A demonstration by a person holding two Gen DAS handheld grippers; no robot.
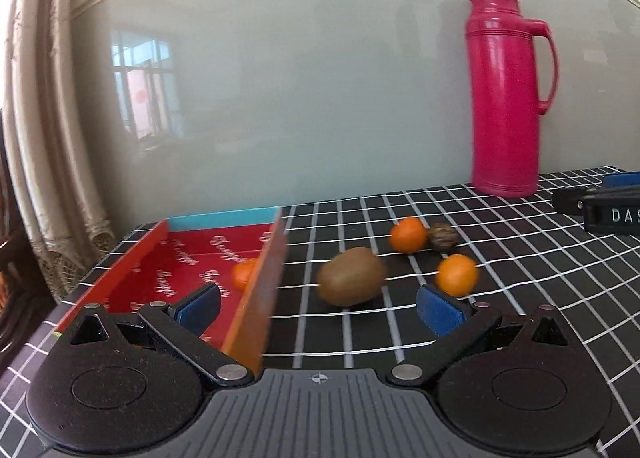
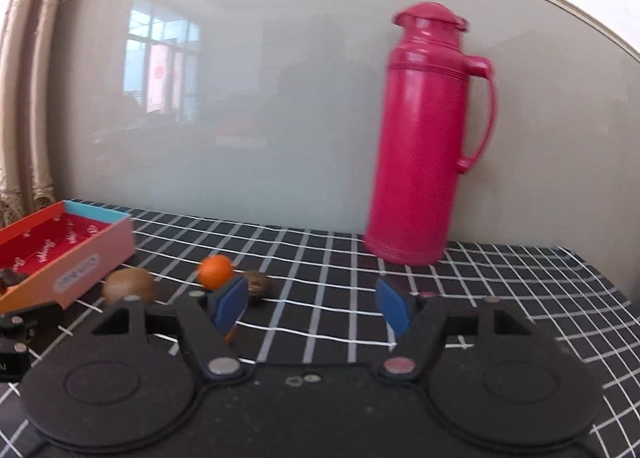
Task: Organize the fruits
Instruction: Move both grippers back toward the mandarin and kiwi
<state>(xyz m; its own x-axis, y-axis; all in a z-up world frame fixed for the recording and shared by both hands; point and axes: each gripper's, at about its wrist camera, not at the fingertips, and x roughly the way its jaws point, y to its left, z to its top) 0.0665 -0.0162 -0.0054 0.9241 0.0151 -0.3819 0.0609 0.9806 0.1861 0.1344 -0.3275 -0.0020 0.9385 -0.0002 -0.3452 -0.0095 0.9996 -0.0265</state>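
Fruit stock, loose on desk (image 1: 520, 266) under black grid cloth: one kiwi (image 1: 352, 277), just right of the box wall; two oranges, far orange (image 1: 409, 235) touching a brown walnut-like item (image 1: 443, 236), near orange (image 1: 457, 275) a little apart from both.

Fruit stock, already stored: one small orange (image 1: 244, 273) lay inside the red box (image 1: 176, 258) at the left, against its right wall. The right wrist view showed a dark item in the box's near corner, too blurred to identify.

Left claw (image 1: 320, 308): was spread wide and empty, straddling the box's right wall, kiwi lying between and beyond its blue pads (image 1: 438, 310).

Right claw (image 2: 312, 304): was wide apart, holding nothing, over bare cloth right of the fruit.

Pink thermos (image 1: 506, 90): stood upright at the far edge, well apart from the fruit.

Handling notes, by judgement: kiwi looked light, soft-skinned, oval and liable to roll or bruise; best taken across its short middle with gentle closure. Oranges appeared firm, round and smooth; grip across the widest part to prevent slipping out.
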